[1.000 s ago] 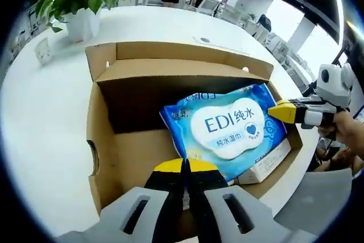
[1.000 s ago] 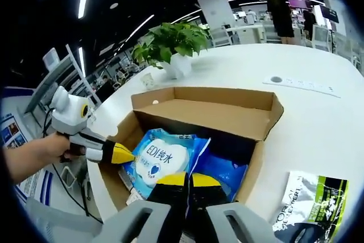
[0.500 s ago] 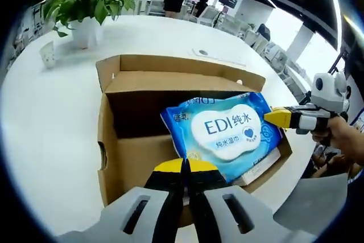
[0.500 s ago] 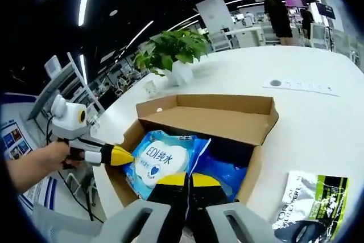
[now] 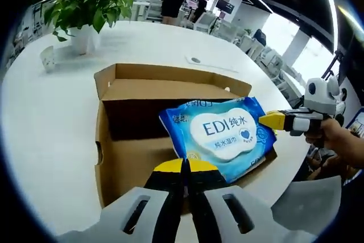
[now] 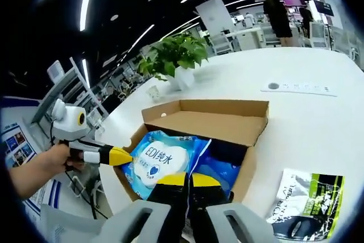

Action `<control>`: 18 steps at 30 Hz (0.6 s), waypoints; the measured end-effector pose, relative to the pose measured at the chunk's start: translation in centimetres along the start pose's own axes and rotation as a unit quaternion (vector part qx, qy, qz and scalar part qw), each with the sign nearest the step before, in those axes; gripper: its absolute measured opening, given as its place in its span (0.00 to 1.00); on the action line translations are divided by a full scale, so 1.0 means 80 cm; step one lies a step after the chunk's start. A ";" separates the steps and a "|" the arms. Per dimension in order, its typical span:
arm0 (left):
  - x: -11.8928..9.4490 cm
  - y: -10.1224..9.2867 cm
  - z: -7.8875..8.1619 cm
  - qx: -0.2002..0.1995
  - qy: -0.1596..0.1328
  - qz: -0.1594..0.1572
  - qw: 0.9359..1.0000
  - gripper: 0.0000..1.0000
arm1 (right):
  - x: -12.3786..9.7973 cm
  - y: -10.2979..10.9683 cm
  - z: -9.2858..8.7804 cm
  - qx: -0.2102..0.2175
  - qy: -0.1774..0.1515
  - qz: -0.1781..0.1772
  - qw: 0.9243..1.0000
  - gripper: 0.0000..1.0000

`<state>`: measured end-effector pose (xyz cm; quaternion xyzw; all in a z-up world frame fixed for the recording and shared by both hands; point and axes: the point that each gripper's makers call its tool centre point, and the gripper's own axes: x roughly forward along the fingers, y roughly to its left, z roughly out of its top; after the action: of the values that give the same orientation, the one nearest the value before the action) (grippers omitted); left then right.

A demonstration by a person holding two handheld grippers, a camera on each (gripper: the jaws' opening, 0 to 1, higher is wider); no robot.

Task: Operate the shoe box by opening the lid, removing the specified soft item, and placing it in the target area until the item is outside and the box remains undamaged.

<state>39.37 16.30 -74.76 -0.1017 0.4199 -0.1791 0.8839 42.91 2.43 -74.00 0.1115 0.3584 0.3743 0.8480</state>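
Observation:
A blue wipes pack (image 5: 219,135) with a white "EDI" label hangs over the open cardboard shoe box (image 5: 131,157), held by two opposite edges. My left gripper (image 5: 185,166) is shut on its near edge. My right gripper (image 5: 272,120) comes in from the right and pinches the far edge. In the right gripper view the same pack (image 6: 162,157) sits between my right gripper (image 6: 187,179), shut on it, and my left gripper (image 6: 120,155) at the left. The box (image 6: 210,120) stands below with its lid flap folded back. Part of the box's inside is hidden by the pack.
The box rests on a round white table (image 5: 51,118). A potted plant (image 5: 85,9) and a small white cup (image 5: 48,57) stand at the far side. A green and black packet (image 6: 307,203) lies right of the box. A person's hand (image 5: 335,140) holds the right gripper.
Both grippers have risen with the pack, which now hangs higher above the box. The box looks smaller and farther away in both views.

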 end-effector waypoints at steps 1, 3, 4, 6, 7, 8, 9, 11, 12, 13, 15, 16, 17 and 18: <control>-0.001 -0.002 0.000 0.000 0.000 -0.001 1.000 0.00 | -0.002 0.000 0.000 0.000 -0.001 -0.001 1.000 0.00; -0.004 -0.005 0.001 0.000 -0.002 -0.002 1.000 0.00 | -0.006 0.002 0.001 0.000 -0.002 -0.001 1.000 0.00; -0.006 -0.007 0.002 0.001 -0.004 -0.003 1.000 0.00 | -0.008 0.003 0.001 0.000 -0.004 0.000 1.000 0.00; -0.008 -0.009 0.003 0.000 -0.007 -0.005 1.000 0.00 | -0.012 0.003 0.003 0.001 -0.005 0.001 1.000 0.00; -0.010 -0.012 0.004 -0.002 -0.008 -0.007 1.000 0.00 | -0.014 0.003 0.004 0.002 -0.006 0.001 1.000 0.00; -0.010 -0.014 0.004 -0.002 -0.009 -0.007 1.000 0.00 | -0.017 0.003 0.004 0.001 -0.007 0.001 1.000 0.00; -0.011 -0.016 0.005 -0.002 -0.010 -0.008 1.000 0.00 | -0.018 0.003 0.005 0.001 -0.008 0.001 1.000 0.00; -0.011 -0.021 0.006 0.000 -0.010 -0.008 1.000 0.00 | -0.021 0.001 0.006 0.002 -0.010 0.001 1.000 0.00; -0.011 -0.023 0.006 -0.001 -0.010 -0.008 1.000 0.00 | -0.024 0.000 0.006 0.003 -0.010 -0.001 1.000 0.00; -0.011 -0.026 0.007 -0.001 -0.010 -0.010 1.000 0.00 | -0.025 -0.001 0.006 0.003 -0.009 -0.002 1.000 0.00; -0.011 -0.030 0.008 0.000 -0.010 -0.011 1.000 0.00 | -0.031 -0.003 0.006 0.004 -0.009 -0.003 1.000 0.00; -0.011 -0.034 0.009 0.001 -0.010 -0.012 1.000 0.00 | -0.033 -0.004 0.007 0.005 -0.010 -0.003 1.000 0.00; -0.011 -0.036 0.010 0.002 -0.010 -0.013 1.000 0.00 | -0.037 -0.005 0.008 0.005 -0.012 -0.004 1.000 0.00; -0.010 -0.039 0.011 0.003 -0.010 -0.015 1.000 0.00 | -0.039 -0.007 0.008 0.007 -0.013 -0.005 1.000 0.00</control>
<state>38.85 13.77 -72.61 -0.1067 0.4090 -0.1923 0.8856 42.25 -0.12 -72.15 0.1202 0.3504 0.3664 0.8535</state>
